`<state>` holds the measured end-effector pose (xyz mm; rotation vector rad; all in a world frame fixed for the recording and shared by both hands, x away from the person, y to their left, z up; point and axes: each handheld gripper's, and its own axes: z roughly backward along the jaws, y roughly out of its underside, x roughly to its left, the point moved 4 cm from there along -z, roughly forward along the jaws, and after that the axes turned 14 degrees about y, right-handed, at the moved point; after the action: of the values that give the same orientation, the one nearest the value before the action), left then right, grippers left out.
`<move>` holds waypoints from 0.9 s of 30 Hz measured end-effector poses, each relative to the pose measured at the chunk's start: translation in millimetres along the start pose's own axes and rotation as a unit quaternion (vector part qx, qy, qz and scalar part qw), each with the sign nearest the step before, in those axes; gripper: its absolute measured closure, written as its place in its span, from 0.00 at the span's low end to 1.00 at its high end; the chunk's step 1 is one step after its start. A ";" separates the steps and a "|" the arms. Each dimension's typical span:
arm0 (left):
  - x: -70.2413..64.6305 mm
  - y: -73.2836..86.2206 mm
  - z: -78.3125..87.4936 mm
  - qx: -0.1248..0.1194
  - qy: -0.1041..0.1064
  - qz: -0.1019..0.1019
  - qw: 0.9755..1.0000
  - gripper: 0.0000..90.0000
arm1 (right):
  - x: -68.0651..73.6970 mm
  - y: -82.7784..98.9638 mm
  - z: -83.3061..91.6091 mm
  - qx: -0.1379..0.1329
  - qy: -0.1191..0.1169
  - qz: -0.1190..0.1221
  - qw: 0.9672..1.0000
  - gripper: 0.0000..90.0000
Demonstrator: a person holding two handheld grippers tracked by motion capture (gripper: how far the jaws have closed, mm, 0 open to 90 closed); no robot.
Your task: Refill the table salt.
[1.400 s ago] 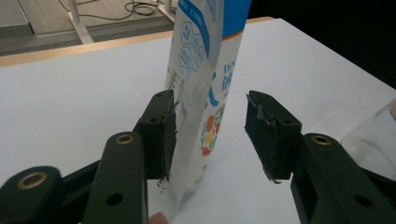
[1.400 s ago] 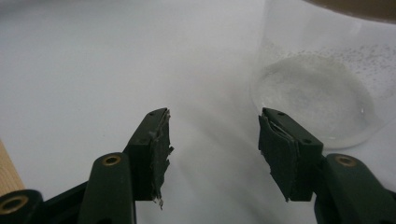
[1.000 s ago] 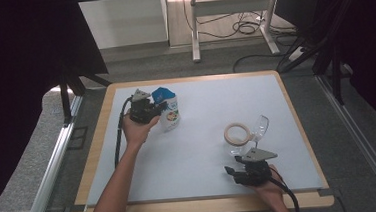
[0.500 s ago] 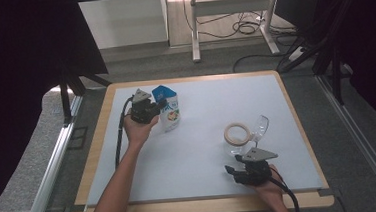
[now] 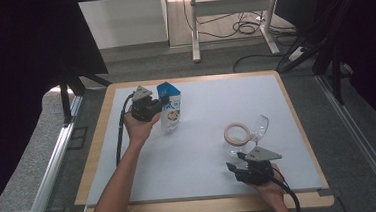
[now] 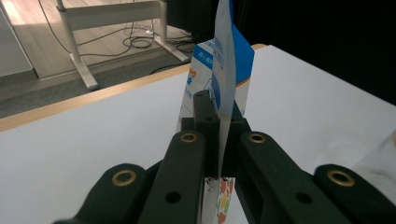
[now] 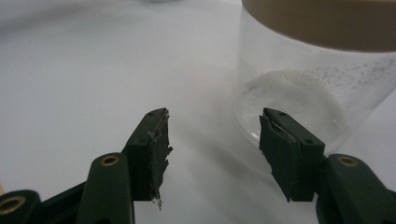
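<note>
On the desk (image 5: 199,150), the pouch (image 5: 170,106) stands upright at the far left, with the left gripper (image 5: 157,107) just to its left, clamped on its edge. At the near right stands the jar (image 5: 250,133), the tape ring (image 5: 237,133) touching its left side. The right gripper (image 5: 236,167) lies just before the jar, nearer the desk's front edge.

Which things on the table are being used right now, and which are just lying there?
Being used:
- blue and white pouch, pinched in the left hand-held gripper
- clear jar, just in front of the open right hand-held gripper, not touched

Just lying there:
- clear lid, tilted beside the jar
- cables on the floor beyond the table
</note>
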<state>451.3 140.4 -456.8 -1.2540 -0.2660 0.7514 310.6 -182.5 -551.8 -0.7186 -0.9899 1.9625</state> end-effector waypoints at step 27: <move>-39.4 16.1 18.8 0.000 0.053 -0.011 0.999 1.00 | 9.1 -0.5 -2.6 -0.004 -0.006 0.006 1.000 0.48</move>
<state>405.7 131.2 -457.3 -1.2838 -0.1924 0.6625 308.1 -173.6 -554.0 -0.7196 -1.0041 1.9757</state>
